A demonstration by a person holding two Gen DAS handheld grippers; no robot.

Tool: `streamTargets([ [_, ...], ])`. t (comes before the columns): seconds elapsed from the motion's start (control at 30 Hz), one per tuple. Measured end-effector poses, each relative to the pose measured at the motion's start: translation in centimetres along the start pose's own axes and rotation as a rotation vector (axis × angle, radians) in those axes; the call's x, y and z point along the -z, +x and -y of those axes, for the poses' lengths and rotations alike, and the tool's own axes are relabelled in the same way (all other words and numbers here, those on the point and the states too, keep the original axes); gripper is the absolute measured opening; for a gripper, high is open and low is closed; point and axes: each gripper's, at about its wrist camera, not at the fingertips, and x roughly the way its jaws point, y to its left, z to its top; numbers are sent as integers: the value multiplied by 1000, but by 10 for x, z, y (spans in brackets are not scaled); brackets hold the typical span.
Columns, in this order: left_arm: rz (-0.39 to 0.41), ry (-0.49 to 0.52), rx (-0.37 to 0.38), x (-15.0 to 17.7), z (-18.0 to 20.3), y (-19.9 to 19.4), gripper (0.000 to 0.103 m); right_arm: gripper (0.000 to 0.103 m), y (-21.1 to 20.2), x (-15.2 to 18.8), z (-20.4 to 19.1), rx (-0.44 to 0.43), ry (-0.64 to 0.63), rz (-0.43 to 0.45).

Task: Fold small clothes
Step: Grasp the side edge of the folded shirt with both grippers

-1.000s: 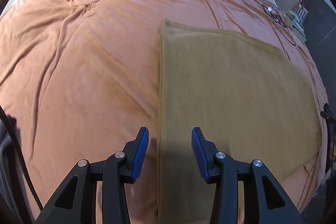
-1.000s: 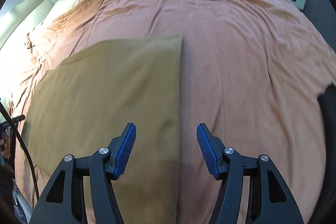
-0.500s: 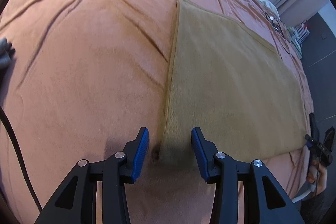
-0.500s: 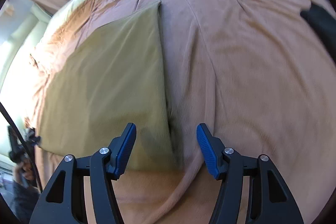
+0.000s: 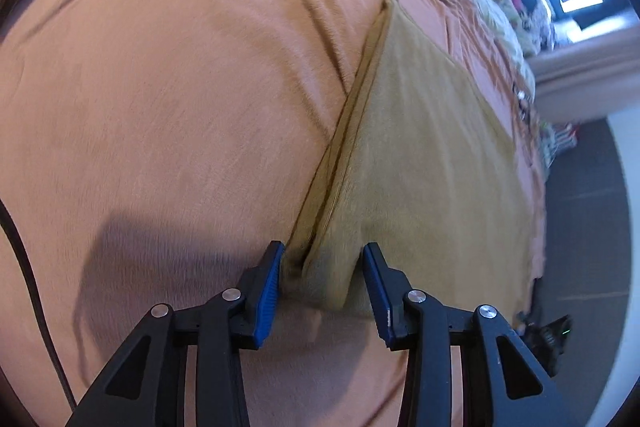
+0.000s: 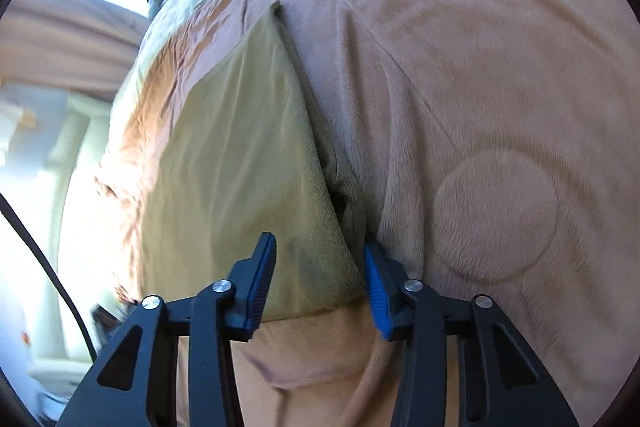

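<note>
Left wrist view: the left gripper (image 5: pixel 323 281) points down at the near left corner of the tan folded cloth (image 5: pixel 424 163), which lies flat on the orange blanket (image 5: pixel 168 99). The jaws are closing, with the raised corner between the blue pads; the left pad (image 5: pixel 269 289) touches the fabric edge, while the right one stands just clear, so no firm clamp shows. Two layers part along the cloth's left edge.

Right wrist view: the right gripper (image 6: pixel 320 285) straddles the opposite near corner of the cloth (image 6: pixel 240 155). Its jaws are closing too; the right pad (image 6: pixel 374 291) meets the cloth edge, the left pad stands clear above the fabric.
</note>
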Motion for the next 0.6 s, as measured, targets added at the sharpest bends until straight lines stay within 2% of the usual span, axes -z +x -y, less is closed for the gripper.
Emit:
streamTargets([
  [0.2,13,-88,86,10,-12,-5,42,40,-3,15,24,-83,137,2],
  [0.4,65,-125,144,2,-16,0,42,40,11,12,37,-159,188,28],
  [0.47,82,-105,119,0,-12,1,29,40,15,11,38,-172,193,56],
  [0.5,83,-93,95,0,-11,1,13,40,17,9,39,-178,190,71],
  [0.53,82,-84,85,-1,-10,2,10,33,20,11,38,-176,184,82],
  [0.57,90,-77,83,0,-9,-1,8,15,23,12,33,-164,172,94],
  [0.6,101,-61,78,1,-7,-4,8,7,22,14,33,-152,158,95],
])
